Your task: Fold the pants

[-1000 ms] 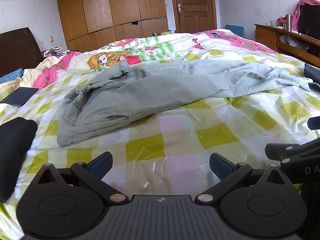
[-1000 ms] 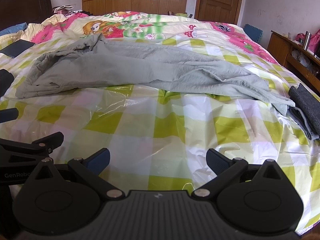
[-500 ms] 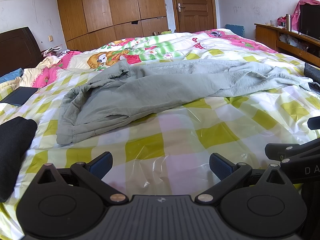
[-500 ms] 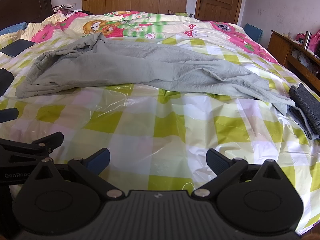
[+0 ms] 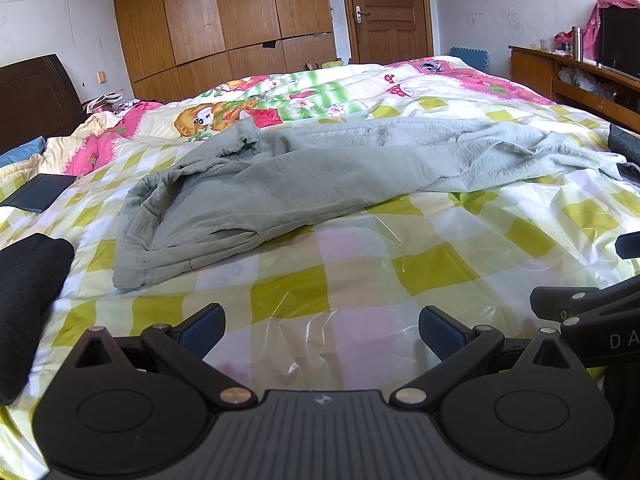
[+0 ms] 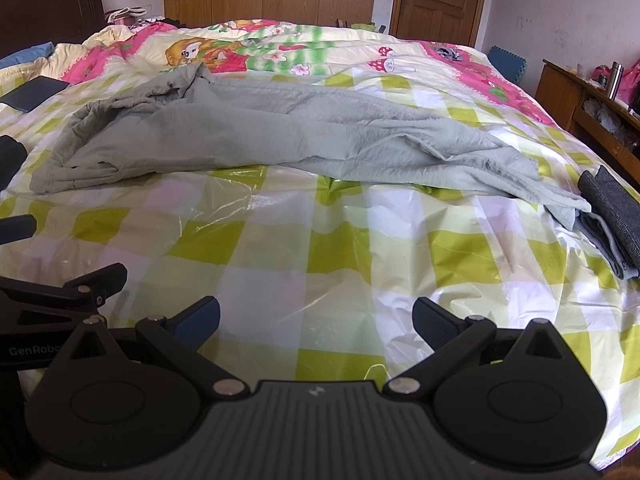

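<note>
Grey-green pants (image 5: 280,184) lie crumpled across the bed, waistband at the left and legs running right; they also show in the right wrist view (image 6: 280,132). My left gripper (image 5: 320,330) is open and empty, low over the checked plastic sheet (image 5: 360,272) in front of the pants. My right gripper (image 6: 316,320) is open and empty, beside the left one, also short of the pants. Part of the right gripper shows at the right edge of the left wrist view (image 5: 592,308).
A black garment (image 5: 28,292) lies at the left. A folded dark grey garment (image 6: 612,216) lies at the right bed edge by the pant cuffs. A dark flat item (image 5: 40,196) rests far left. A wooden sideboard (image 6: 584,108) stands at right, wardrobes (image 5: 224,20) behind.
</note>
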{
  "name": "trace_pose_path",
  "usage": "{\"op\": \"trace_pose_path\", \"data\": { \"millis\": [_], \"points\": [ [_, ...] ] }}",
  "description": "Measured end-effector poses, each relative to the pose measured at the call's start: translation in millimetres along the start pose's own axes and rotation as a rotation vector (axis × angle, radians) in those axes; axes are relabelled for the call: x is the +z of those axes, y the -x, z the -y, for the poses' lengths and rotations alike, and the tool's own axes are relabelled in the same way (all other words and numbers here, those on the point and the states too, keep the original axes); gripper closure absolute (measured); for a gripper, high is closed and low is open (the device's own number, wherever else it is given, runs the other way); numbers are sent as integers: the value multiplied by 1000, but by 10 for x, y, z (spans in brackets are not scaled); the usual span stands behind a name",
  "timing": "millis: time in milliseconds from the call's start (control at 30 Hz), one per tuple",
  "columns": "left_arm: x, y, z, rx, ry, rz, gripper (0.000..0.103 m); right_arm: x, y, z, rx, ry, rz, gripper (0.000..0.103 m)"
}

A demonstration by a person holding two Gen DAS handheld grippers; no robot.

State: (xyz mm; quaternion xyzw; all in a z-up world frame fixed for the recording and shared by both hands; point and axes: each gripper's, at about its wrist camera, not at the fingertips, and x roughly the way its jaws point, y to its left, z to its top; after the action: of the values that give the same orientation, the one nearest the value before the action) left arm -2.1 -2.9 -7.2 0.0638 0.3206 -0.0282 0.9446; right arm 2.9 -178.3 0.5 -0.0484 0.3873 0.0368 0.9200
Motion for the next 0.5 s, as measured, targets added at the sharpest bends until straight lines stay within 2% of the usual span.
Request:
{"op": "trace_pose_path", "data": {
  "millis": [500],
  "points": [
    [-19,-70,-44,10,14,-3,0,73,-28,-62,-2,24,-4,1]
  ]
}}
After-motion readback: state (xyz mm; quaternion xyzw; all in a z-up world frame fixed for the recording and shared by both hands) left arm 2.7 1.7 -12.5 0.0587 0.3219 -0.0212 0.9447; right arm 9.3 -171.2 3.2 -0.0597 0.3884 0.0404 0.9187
